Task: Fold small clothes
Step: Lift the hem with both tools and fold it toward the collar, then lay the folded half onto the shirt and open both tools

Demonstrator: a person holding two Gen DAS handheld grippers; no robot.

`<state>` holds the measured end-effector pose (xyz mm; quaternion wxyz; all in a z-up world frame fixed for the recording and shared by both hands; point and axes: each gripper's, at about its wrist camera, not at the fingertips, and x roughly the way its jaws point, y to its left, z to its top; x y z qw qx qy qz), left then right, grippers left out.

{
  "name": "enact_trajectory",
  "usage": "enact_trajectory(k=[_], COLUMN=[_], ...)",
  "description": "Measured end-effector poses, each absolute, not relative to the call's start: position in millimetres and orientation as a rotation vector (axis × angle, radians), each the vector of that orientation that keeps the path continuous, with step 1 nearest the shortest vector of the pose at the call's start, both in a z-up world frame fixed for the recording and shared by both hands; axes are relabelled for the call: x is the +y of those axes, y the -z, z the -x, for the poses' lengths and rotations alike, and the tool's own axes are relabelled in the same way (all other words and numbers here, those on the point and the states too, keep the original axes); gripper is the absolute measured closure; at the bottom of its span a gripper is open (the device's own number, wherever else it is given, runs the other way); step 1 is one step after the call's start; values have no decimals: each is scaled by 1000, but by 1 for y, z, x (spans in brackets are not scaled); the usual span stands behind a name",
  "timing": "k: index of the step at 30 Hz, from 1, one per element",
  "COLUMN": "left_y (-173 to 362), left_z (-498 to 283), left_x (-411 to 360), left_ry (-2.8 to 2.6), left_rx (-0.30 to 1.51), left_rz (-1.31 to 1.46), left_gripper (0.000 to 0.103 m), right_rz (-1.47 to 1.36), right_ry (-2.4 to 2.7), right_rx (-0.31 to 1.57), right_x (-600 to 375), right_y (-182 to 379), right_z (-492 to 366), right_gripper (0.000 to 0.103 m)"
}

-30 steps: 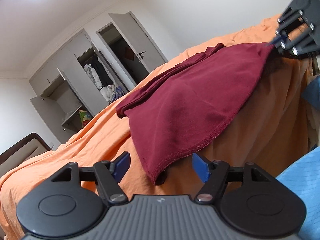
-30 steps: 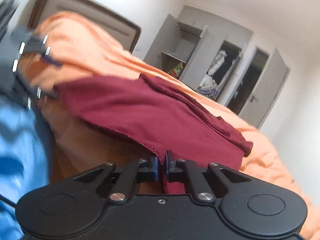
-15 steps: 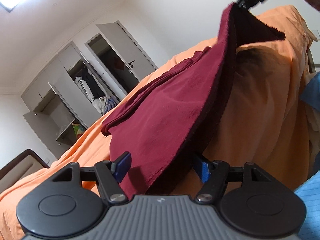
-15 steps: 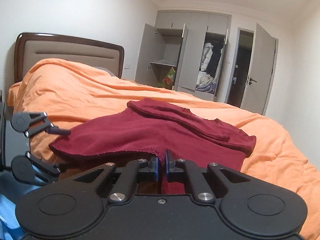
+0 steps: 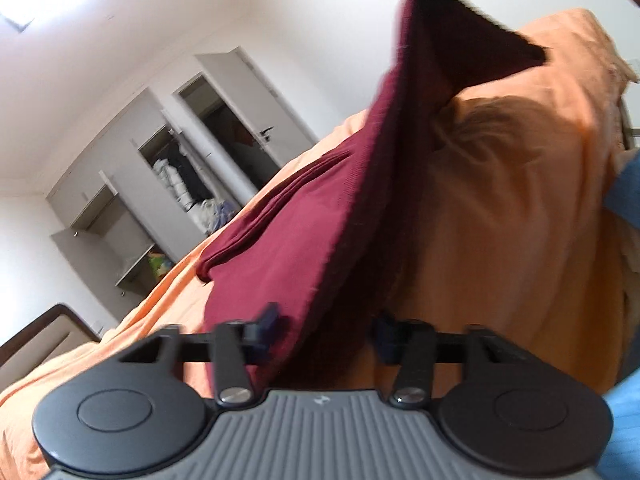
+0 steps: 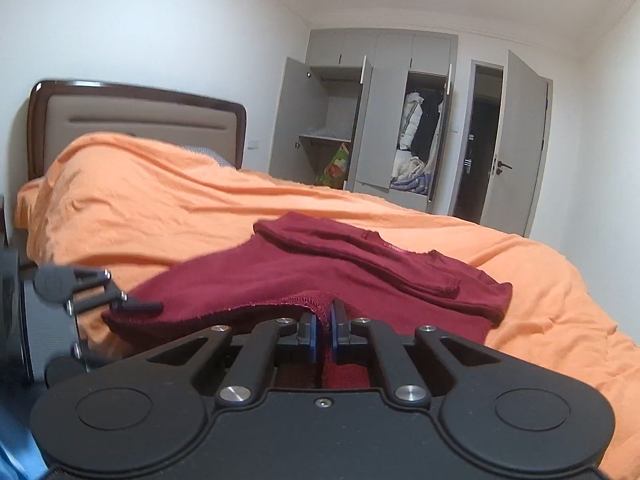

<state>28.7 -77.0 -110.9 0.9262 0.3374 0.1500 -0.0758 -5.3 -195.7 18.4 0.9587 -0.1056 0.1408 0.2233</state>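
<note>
Right, you're mid-fold on the shirt (image 6: 360,276), the dark red one spread on the bed (image 6: 168,204), and this looks like the step where the hem gets lifted and carried up over the body. Your right gripper (image 6: 323,330) has its jaws pinched tight on the hem (image 6: 280,302), a bit of red cloth caught between the pads and hanging down behind them. Your left gripper (image 5: 325,330) is a different story: its jaws stand apart, the other corner of the hem lying in the gap between them, nothing clamped that I can see. From the left wrist view the near edge of the shirt rises steeply off the bed toward your right gripper at the top of the frame, so one corner is up and the other sags.

Next move, as I read it: close the left jaws on that corner, level the two corners, then carry the hem toward the collar (image 6: 400,248), which lies at the far end of the shirt, toward the wardrobe (image 6: 360,120). The sleeves already look folded in across the far part, so keep the lift low or you may drag them loose.
</note>
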Motion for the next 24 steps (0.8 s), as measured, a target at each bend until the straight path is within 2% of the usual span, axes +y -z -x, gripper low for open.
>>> enact_trajectory(k=[2,6,8,10,12,14,19,21,22,24], left_y=[107,112,114,112,104,97,81,76,74,72], left_z=[-30,-29,-30,-30,-30,-31,-31,-30,-28,-21], left_x=[-71,-56,-46,-41,-39,-39,-34,-32,-33,-35], left_ry=[144,73,60,53,55,55,37,35,31,23], left_rx=[305,307,329,320,310,295,253,237,226,198], left_rz=[-668,-703,-689,-667,-630,-614,-616,-608,-608,-610], left_gripper=[78,82,94,99,100,100,100,100,100,100], right_rz=[230,272,299,347,428,545,692,714,711,689], right_ry=[-446,-430,-427,-413,-385,-340,-313,-299,-295,-287], right_rx=[300,341,366,374,363,350,317,295,285,252], right_x=[-198,-201,-200,-195,-188,-180,-172,-171,-172,-175], right_y=[-12,11,26,41,58,76,103,106,106,103], right_z=[10,20,23,27,29,31,38,40,41,46], right_gripper=[97,97,97,95,91,82,81,87,99,99])
